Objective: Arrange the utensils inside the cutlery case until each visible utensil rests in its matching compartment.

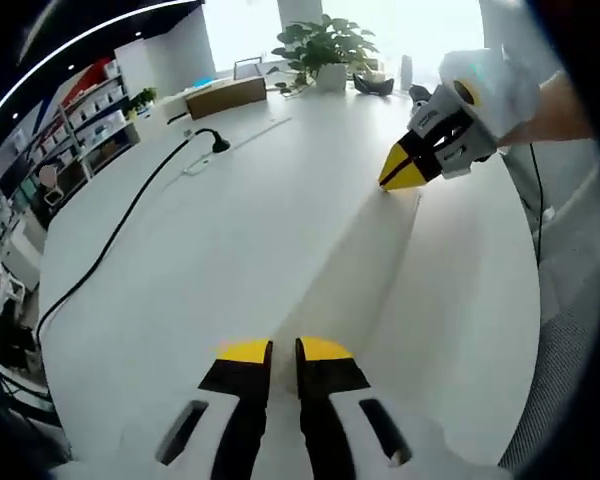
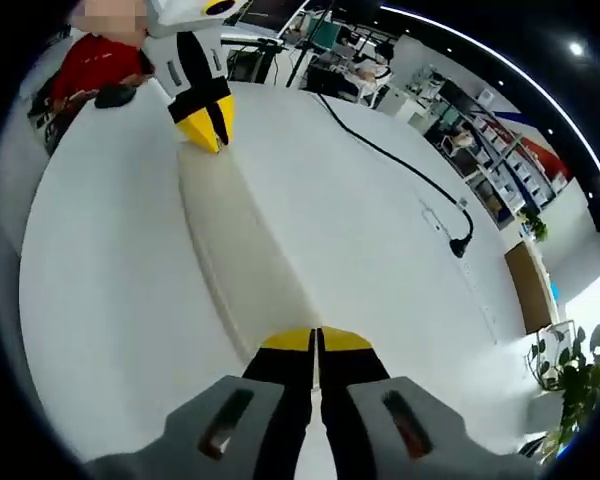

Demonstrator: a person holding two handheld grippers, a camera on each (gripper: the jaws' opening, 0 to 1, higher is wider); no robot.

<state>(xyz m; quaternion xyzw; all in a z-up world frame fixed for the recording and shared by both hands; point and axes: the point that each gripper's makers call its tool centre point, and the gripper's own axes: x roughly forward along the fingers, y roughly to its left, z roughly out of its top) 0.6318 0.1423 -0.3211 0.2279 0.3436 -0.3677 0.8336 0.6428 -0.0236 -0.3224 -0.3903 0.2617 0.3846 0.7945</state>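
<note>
The left tool [image 1: 284, 349] and the right tool [image 2: 316, 340], both yellow-tipped with jaws together, press on opposite ends of a long, pale cream fabric cutlery case [image 2: 242, 255] lying closed and flat on the white surface [image 1: 180, 280], likely pinning it before opening. No utensils can be seen yet. A black cable [image 1: 120, 225] trails well apart.

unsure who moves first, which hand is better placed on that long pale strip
Neither clearly: left gripper and right gripper each sit, fingers shut, at opposite ends of the pale strip.
</note>
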